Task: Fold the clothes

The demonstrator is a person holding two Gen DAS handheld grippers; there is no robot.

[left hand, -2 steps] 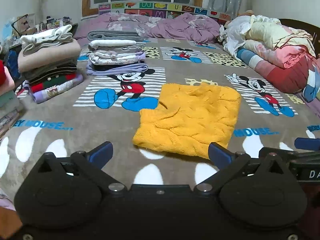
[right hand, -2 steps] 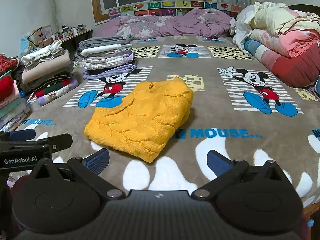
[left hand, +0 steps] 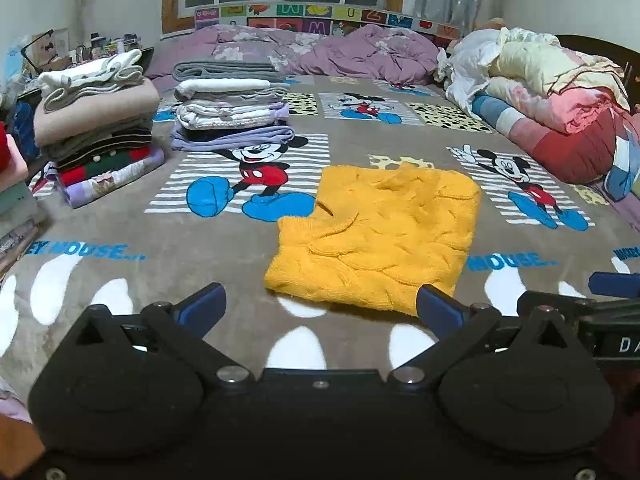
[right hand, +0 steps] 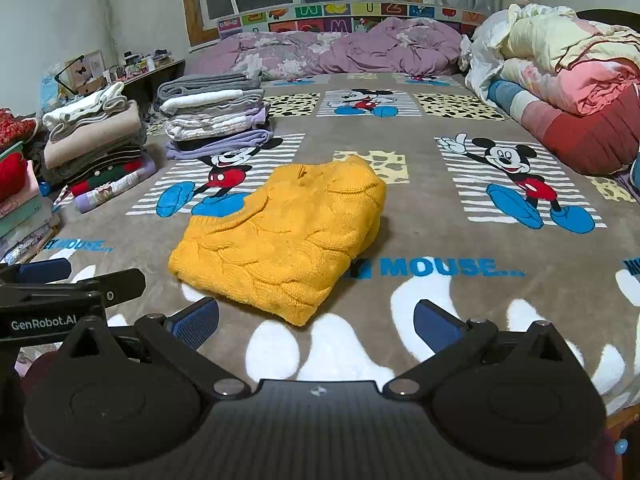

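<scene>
**Already folded: yellow sweater lies free on the bed**

Both tongs, left tongs (left hand: 320, 312) and right tongs (right hand: 316, 320), stand spread wide and pinch nothing. Folded, the yellow sweater (left hand: 376, 236) rests on the Mickey Mouse blanket (left hand: 200, 240), just ahead at twelve o'clock; stacks of folded clothes (left hand: 232, 116) sit at ten o'clock.

Yellow cable-knit sweater (left hand: 380, 236); brown cartoon-mouse blanket (left hand: 160, 240); quilt (left hand: 320, 50) seemingly purple floral.

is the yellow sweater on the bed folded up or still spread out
Folded. The yellow sweater lies as a compact, thick rectangle on the blanket, no sleeves sticking out, doubled layers showing at its near edge.
</scene>
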